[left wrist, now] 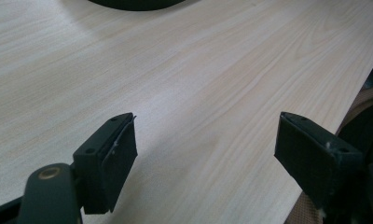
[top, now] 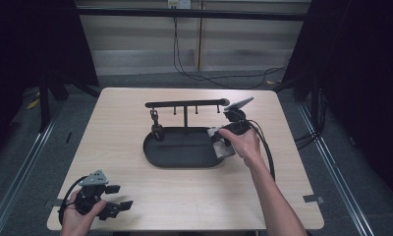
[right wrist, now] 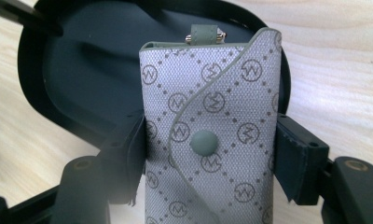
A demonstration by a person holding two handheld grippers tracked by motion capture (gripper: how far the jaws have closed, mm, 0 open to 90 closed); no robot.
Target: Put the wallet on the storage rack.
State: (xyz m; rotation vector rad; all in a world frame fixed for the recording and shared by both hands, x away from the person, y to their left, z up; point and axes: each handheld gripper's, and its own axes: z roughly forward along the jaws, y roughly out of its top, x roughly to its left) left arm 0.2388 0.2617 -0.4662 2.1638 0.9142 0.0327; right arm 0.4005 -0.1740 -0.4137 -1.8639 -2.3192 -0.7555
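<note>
The right gripper (right wrist: 208, 154) holds a small grey pouch (right wrist: 212, 140) tight between its two black jaws, one jaw pressing on each side. The pouch has a pattern of little round marks, a curved flap and a round grey snap button (right wrist: 203, 142) in the middle. At its top sits a small grey tab with a shiny metal bit. In the high view the right gripper (top: 223, 140) and the pouch (top: 219, 142) are at the right end of a dark oval tray (top: 180, 153), with the pouch over the rim of the tray. A black rack (top: 186, 104) with a long bar and small hooks stands up from the back of the tray. The tray sits in the middle of the light wooden worktop (top: 135, 191). The left gripper (top: 117, 197) rests well apart from the tray, near the front left corner of the worktop. Its jaws are spread wide with nothing between them, just bare wood below.
</note>
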